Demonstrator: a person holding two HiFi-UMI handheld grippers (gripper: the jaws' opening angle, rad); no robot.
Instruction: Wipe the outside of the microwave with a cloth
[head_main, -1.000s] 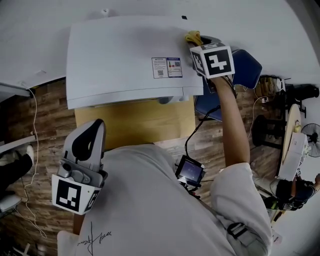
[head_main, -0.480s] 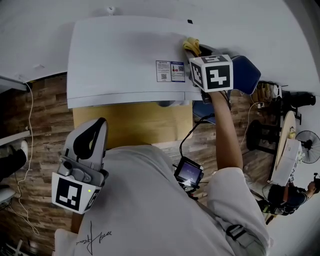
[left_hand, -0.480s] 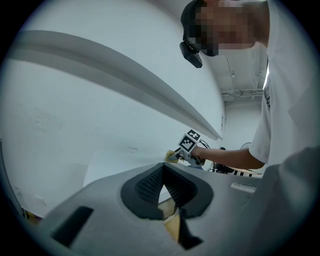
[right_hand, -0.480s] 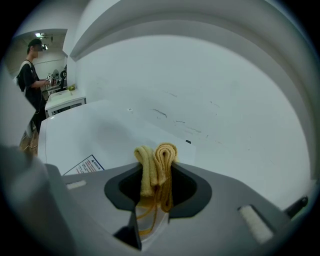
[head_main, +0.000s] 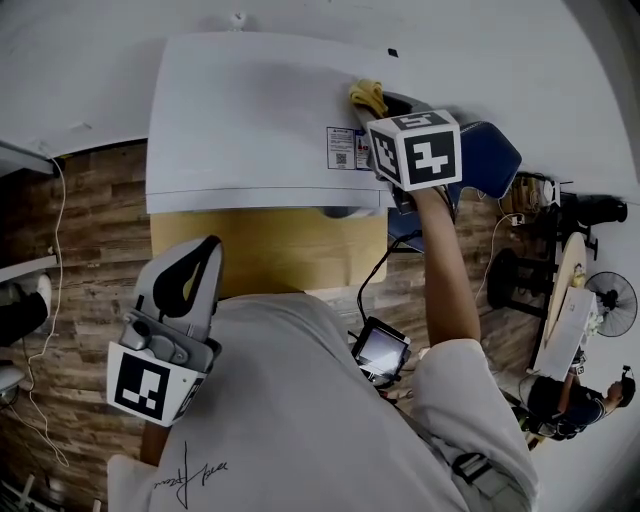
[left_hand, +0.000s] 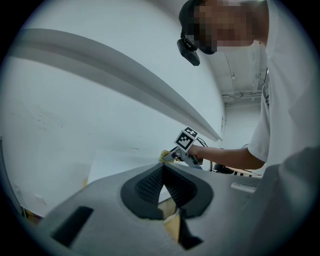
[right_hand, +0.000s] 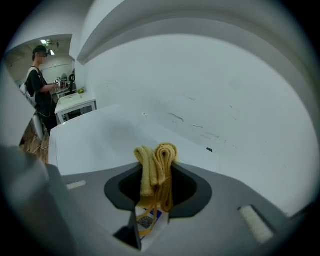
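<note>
Seen from above: white microwave (head_main: 250, 110) on a wooden counter (head_main: 270, 250), against a white wall. Right claw (head_main: 385, 103) pinches a folded yellow cloth (head_main: 366, 96), which sits on the microwave's top near the far right corner. Just beside it is a blue-and-white sticker (head_main: 345, 148) w/ QR codes; print too small to read. Left claw (head_main: 190, 275) has its tips pressed together w/ nothing between, low by the person's shirt, well apart from the microwave.

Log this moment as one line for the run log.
right hand-held gripper: shut on yellow cloth | yellow cloth: on microwave top, near right edge | left hand-held gripper: shut, empty, away from microwave
</note>
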